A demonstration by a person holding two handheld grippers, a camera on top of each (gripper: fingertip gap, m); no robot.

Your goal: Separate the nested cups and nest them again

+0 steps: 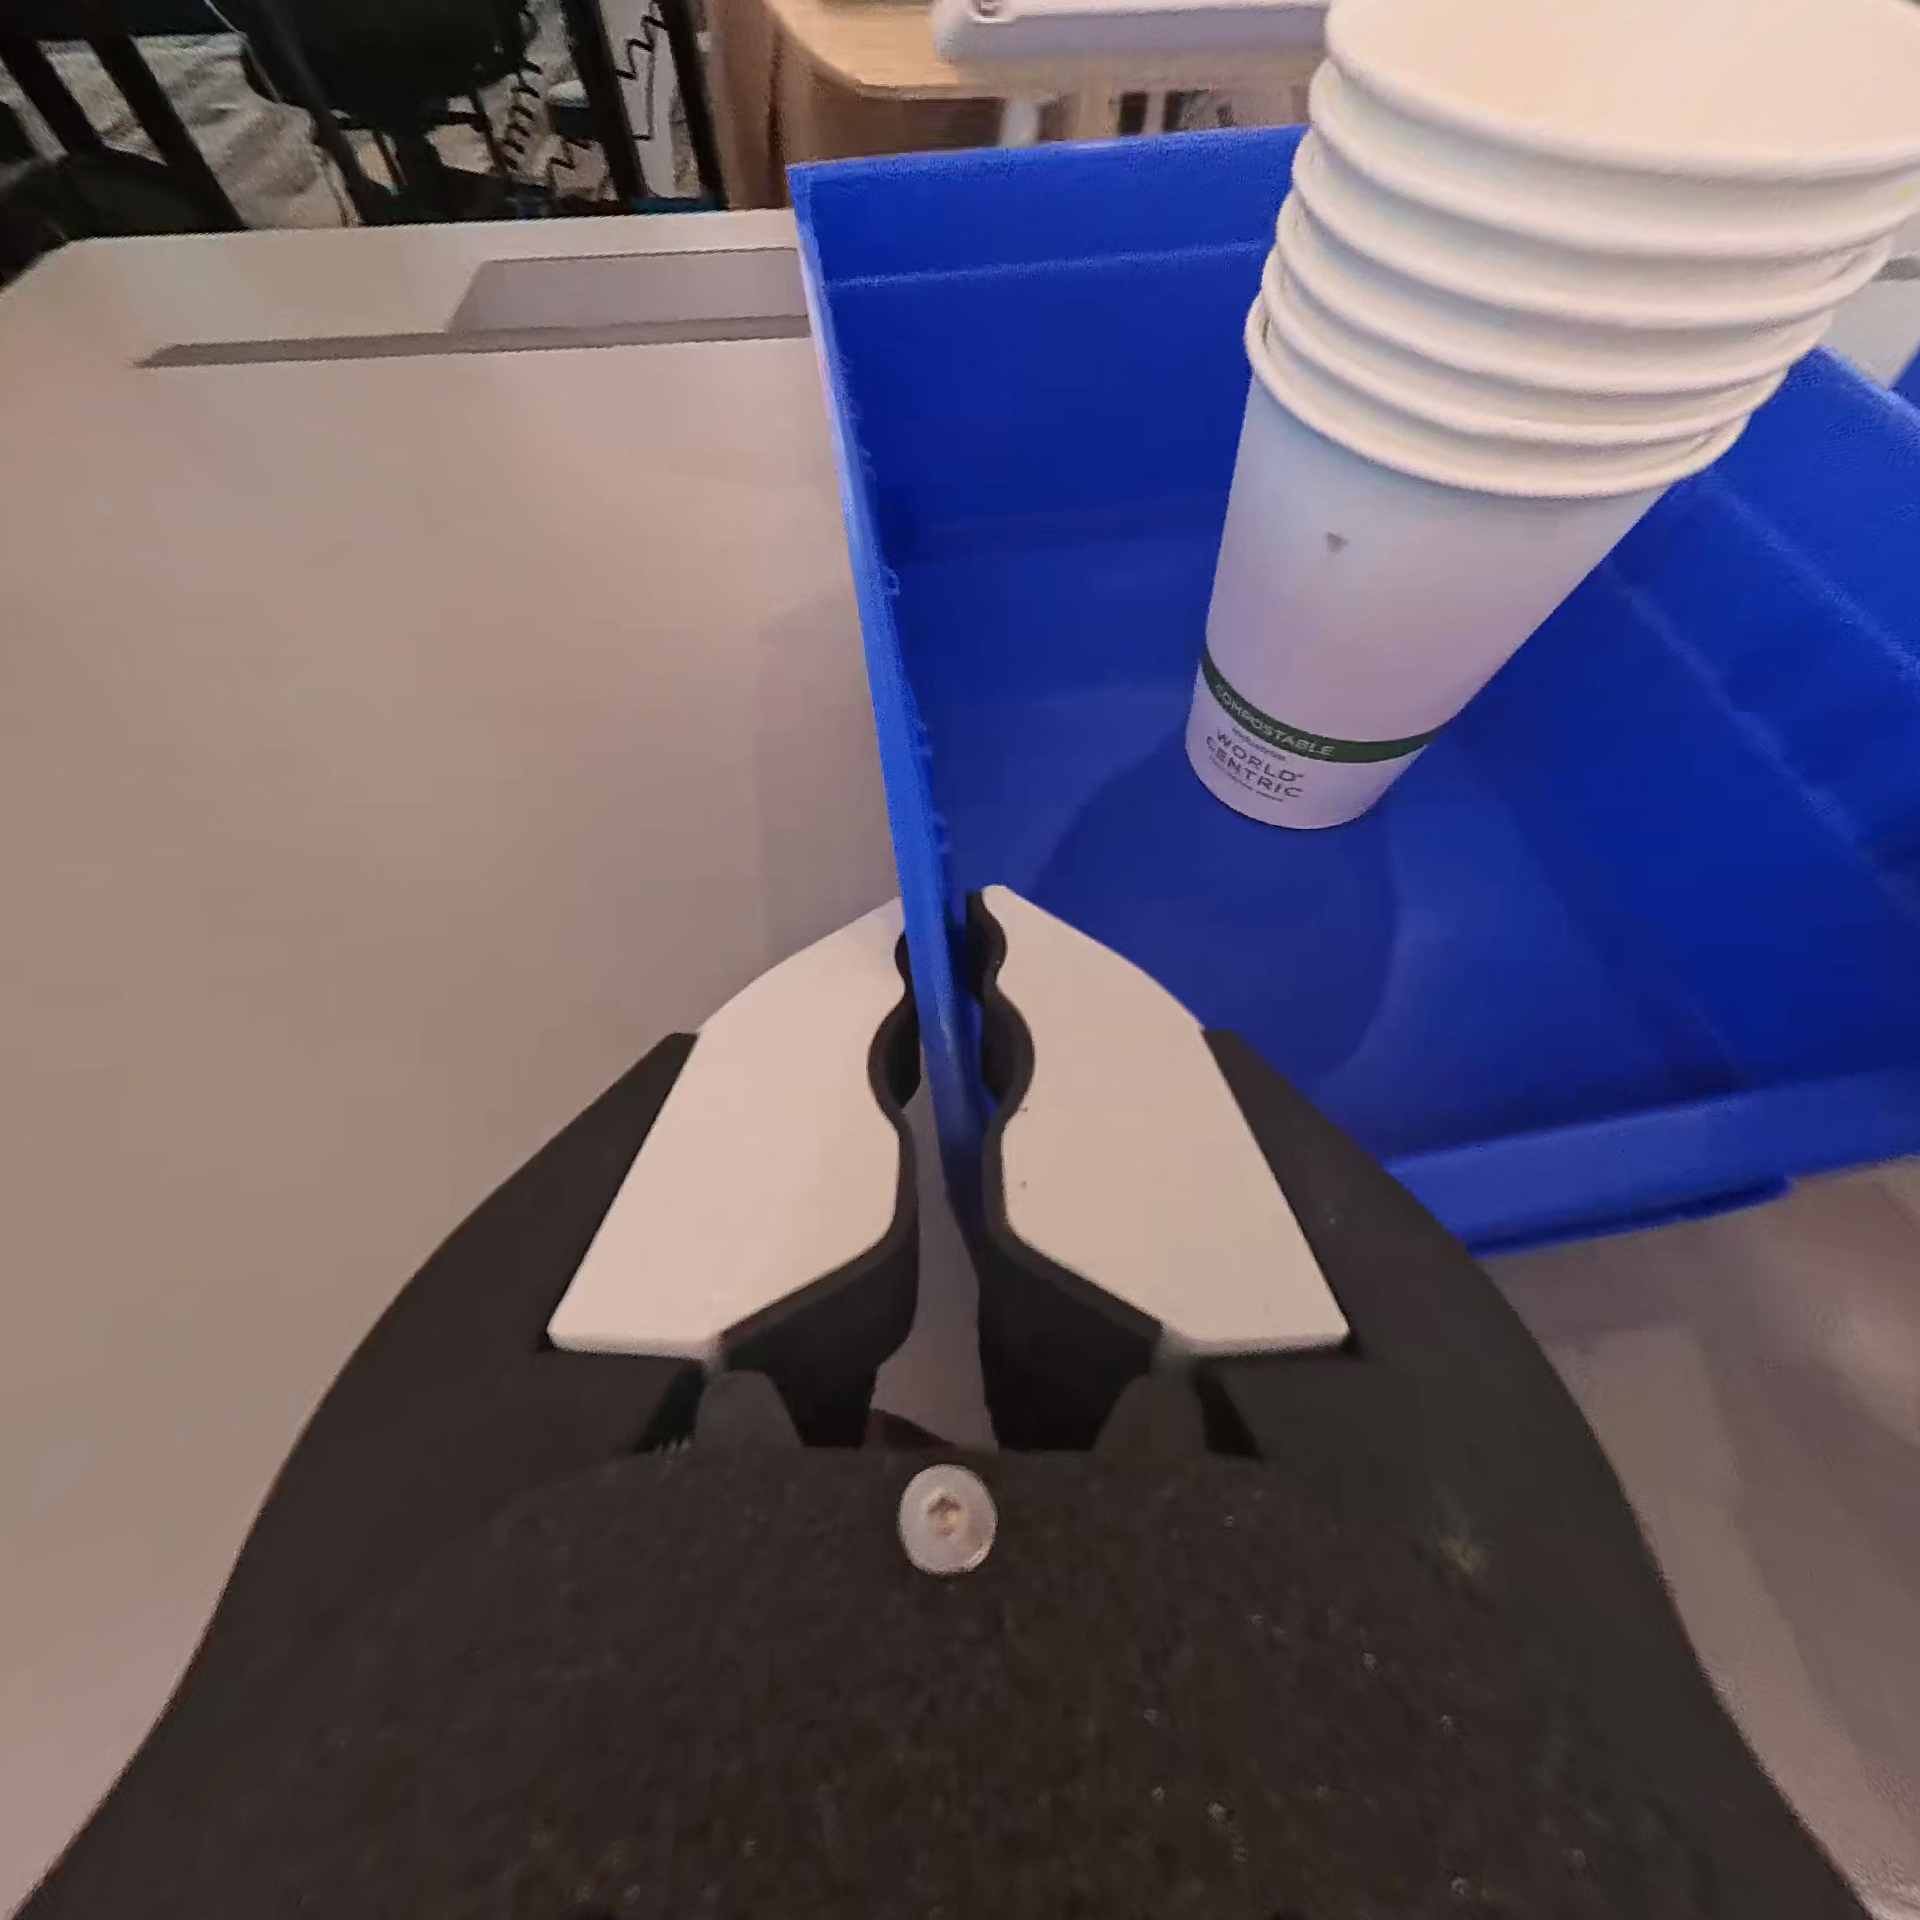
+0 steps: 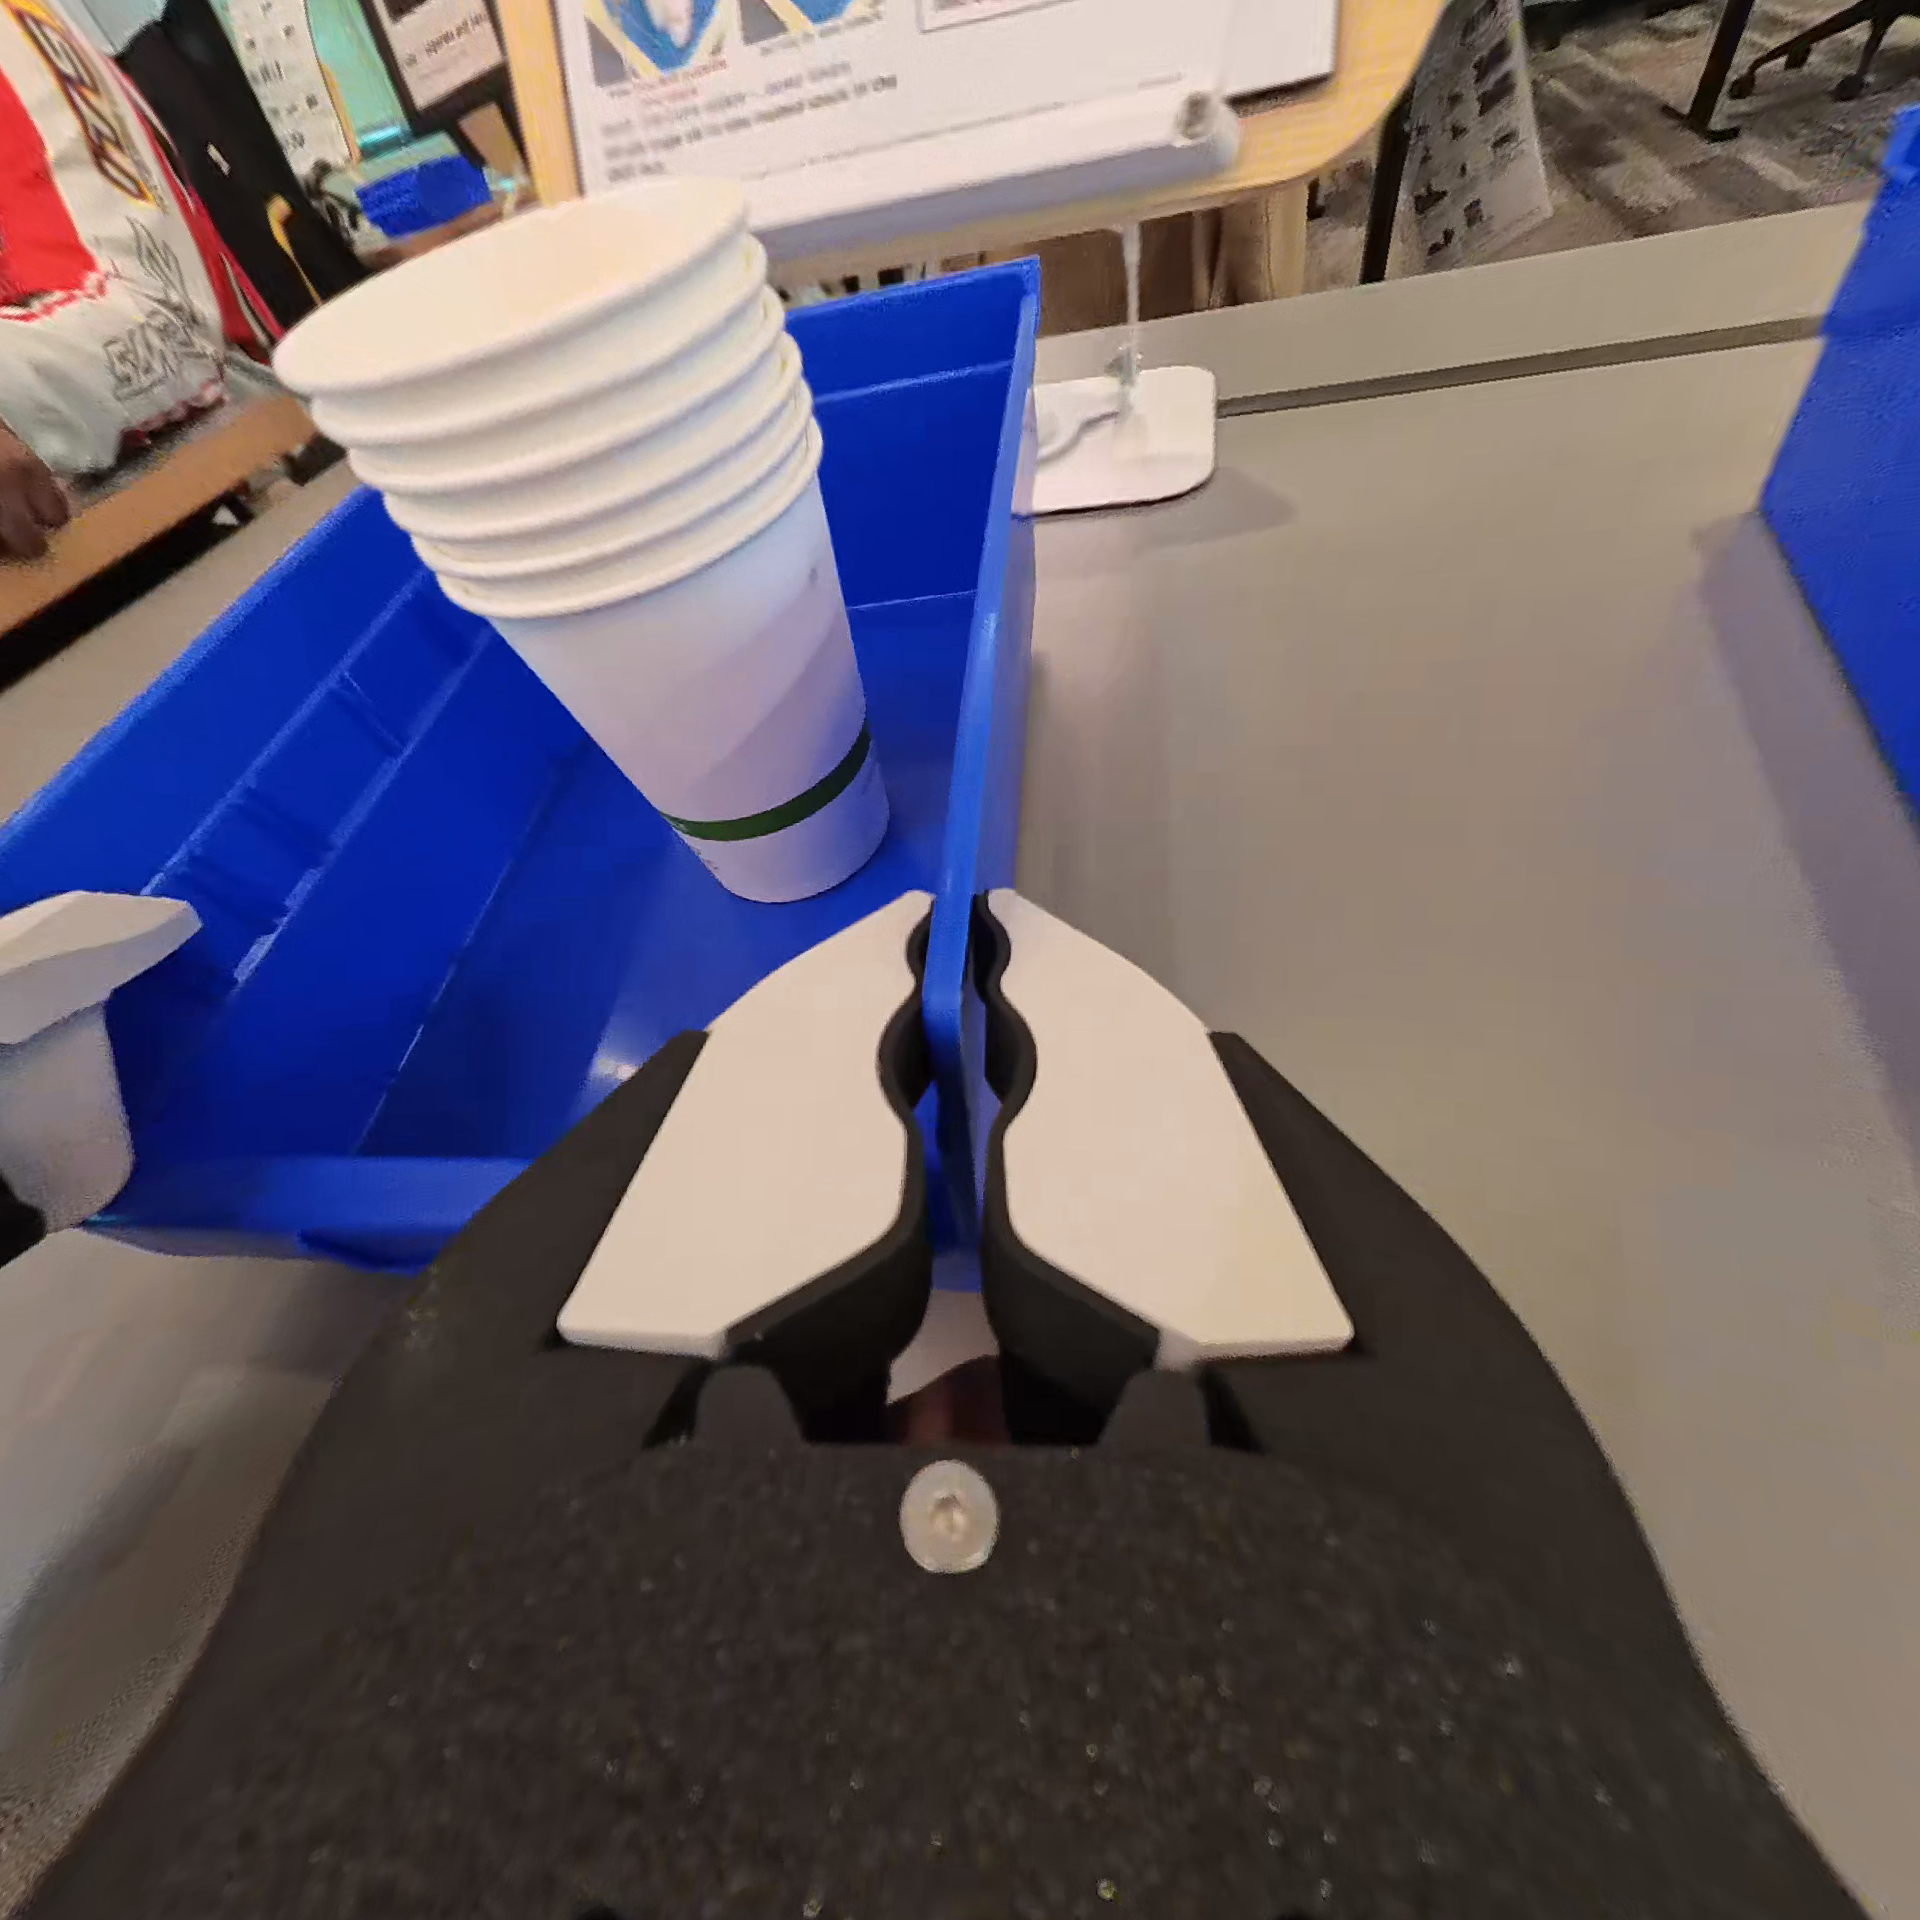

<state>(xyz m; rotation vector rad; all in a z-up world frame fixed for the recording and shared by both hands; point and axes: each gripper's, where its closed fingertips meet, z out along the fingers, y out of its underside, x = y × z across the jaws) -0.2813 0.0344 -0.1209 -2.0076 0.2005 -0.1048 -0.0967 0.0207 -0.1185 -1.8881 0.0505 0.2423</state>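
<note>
A stack of several nested white paper cups with a green band stands upright inside a blue plastic bin. It also shows in the right wrist view. My left gripper is shut on the bin's left side wall. My right gripper is shut on the bin's right side wall. The left gripper's white fingertip shows at the left edge of the right wrist view, at the bin's other wall.
The bin rests on a grey-white table. A second blue bin stands at the far right. A white sign stand base sits behind the bin. A wooden table, chairs and a person's clothing are beyond.
</note>
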